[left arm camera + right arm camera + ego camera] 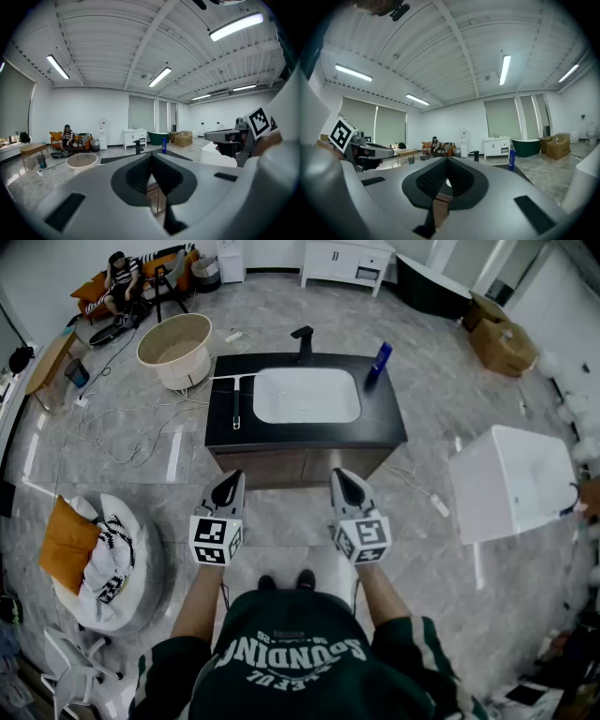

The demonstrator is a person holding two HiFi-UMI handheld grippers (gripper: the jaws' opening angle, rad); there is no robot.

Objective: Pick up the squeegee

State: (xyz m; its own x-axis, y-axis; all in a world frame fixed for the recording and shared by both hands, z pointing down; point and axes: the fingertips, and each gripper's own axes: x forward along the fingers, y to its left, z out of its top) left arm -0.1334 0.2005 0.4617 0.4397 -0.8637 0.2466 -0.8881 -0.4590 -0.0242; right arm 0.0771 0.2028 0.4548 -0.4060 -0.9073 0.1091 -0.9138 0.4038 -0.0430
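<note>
Grey marble flooring surrounds the black table (384, 418) with its white sink (307, 395), and the squeegee (235, 399) lies flat on the tabletop just left of the basin, handle toward the person. Short of the table's front edge hover the left hand-held gripper (228, 486) and the right hand-held gripper (346, 484), side by side, each with its jaws closed together on nothing.

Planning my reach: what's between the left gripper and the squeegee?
Head view: only bare black countertop lies between the left gripper and the squeegee.

Bathroom-fixture showroom; vanity sink (307, 395), bathtub (436, 289) and round tub (175, 348) stand on marble floor (441, 371).
</note>
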